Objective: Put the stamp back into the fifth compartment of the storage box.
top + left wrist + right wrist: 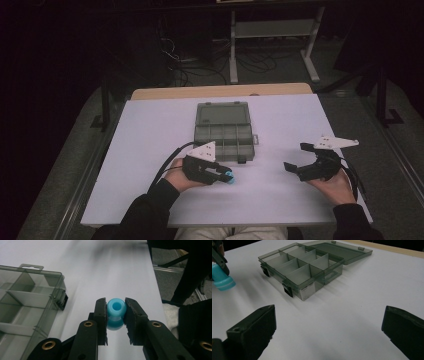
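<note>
Nearest, left claw [115,315]: clamped on a blue plastic spool [115,311], pads pressing its narrow waist, hole end facing forward.
Spool's place: held just above the white desk [150,130], in front of the box's near edge, slightly to its right in the high view.
Right claw [329,332]: jaws spread wide apart, nothing between them, low over the desk.
Farther: smoky transparent compartment box [225,137], lid [223,114] folded back flat, dividers visible.

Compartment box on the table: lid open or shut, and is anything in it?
Open. The compartment box has its lid folded back flat on the table, and the visible compartments look empty.
</note>
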